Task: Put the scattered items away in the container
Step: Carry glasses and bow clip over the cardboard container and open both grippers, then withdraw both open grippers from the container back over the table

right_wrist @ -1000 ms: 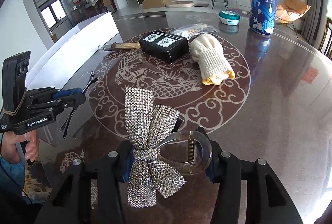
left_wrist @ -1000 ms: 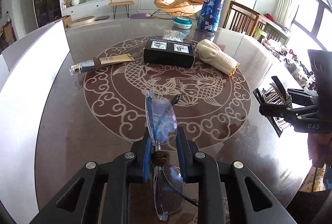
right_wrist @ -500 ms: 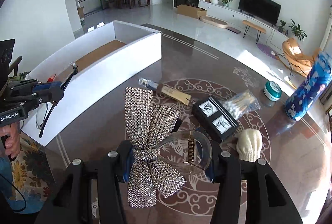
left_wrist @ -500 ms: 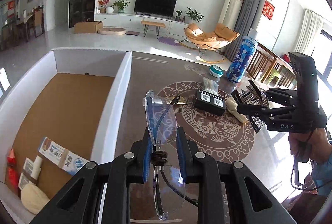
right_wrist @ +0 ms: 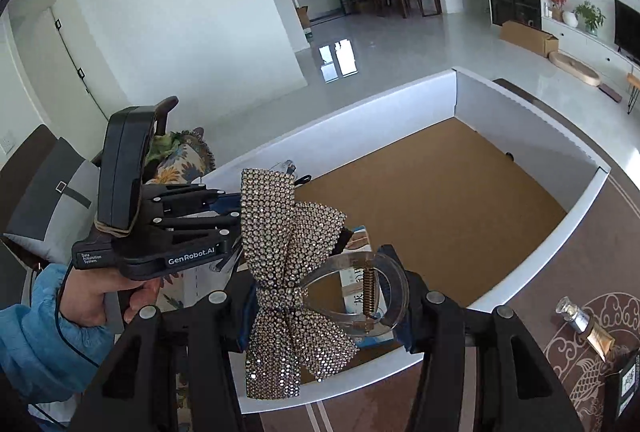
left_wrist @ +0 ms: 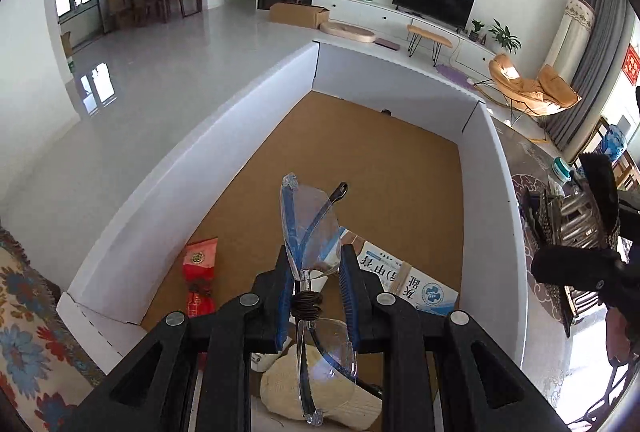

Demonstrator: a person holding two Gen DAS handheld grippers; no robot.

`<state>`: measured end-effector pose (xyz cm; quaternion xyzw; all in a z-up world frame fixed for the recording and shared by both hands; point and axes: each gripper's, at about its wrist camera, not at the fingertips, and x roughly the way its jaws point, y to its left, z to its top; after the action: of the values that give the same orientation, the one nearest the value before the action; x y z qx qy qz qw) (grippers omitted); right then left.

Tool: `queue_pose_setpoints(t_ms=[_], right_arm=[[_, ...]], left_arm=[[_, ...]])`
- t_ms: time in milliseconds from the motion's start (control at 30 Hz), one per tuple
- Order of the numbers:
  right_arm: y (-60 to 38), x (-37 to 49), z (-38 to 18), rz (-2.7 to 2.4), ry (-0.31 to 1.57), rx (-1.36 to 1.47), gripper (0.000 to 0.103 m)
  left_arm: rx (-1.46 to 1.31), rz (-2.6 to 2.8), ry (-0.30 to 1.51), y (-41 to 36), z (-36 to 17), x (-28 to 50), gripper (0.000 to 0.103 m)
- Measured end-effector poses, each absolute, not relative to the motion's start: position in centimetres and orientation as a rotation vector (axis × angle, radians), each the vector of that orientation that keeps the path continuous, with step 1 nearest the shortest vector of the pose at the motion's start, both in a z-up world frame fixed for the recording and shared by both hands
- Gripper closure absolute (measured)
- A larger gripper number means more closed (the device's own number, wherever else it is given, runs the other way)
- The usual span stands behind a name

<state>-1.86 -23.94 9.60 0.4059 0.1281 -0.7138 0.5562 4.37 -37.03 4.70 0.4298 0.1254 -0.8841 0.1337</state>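
Glasses point(left_wrist: 310, 232) lengthwise upright in left claw point(left_wrist: 315, 286)

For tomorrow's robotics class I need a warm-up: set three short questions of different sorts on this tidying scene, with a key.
1. True or false: the left hand-held gripper holds clear safety glasses over the white box.
2. What is the right hand-held gripper clamped on? A) a glove B) a rhinestone bow hair clip C) a bottle
3. Fill in: the red packet lies ___ the box.

Key: 1 true; 2 B; 3 inside.
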Motion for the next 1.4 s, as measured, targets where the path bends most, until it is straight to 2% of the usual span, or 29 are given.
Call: queue_pose_setpoints(t_ms=[67,133,167,200,267,500,600,733,833,1067,1233,1400], right_arm=[[-25.2,-1.4,7.7,-1.677,0.331,0.986,0.049],[-25.8,-1.3,6.2,-1.662,0.321,1.033,0.037],[-25.9,-1.2,5.9,-1.662,0.316,1.042,0.016],[-25.7,-1.2,5.8,-1.673,0.309,1.032,0.005],[-25.1,-1.1,6.3,-1.696,0.283,1.000,0.005],[-16.9,-3.1,7.7,-1.950,0.169,0.915,0.004],[-10.3,-4.9,5.9,-2.114,0.090,0.973,0.004],[0.8,-5.7,2.8,-2.360,0.025,1.118,0.004],[9.2,-5.1,0.6,-2.512,-0.025,1.214,0.004],[22.3,-3.5,-2.8,-2.692,-0.003,1.375,0.004],[24.9,-2.6,-3.5,-2.720,-0.078,1.347,0.003],[24.9,-2.5,-3.4,-2.726,-0.071,1.360,0.000]], left_arm=[[1.265,-2.516,0.383,-37.8,3.7,4.3,0.080],[1.298,-2.452,0.433,-38.5,2.7,4.1,0.074],[1.303,-2.432,0.463,-38.7,2.3,4.2,0.066],[1.295,-2.425,0.490,-38.8,2.1,4.3,0.060],[1.264,-2.429,0.494,-38.5,2.1,4.4,0.044],[1.117,-2.577,0.312,-32.7,5.9,4.8,0.043],[1.091,-2.714,0.227,-27.8,8.1,4.4,0.036],[1.125,-2.900,0.202,-20.4,8.8,3.1,0.011],[1.274,-2.982,0.202,-14.6,6.6,0.8,0.011],[1.513,-2.906,0.035,-3.5,-2.3,-4.4,0.011],[1.477,-2.896,-0.026,-0.3,-4.3,-6.9,0.011],[1.466,-2.869,-0.090,0.5,-6.0,-7.9,0.009]])
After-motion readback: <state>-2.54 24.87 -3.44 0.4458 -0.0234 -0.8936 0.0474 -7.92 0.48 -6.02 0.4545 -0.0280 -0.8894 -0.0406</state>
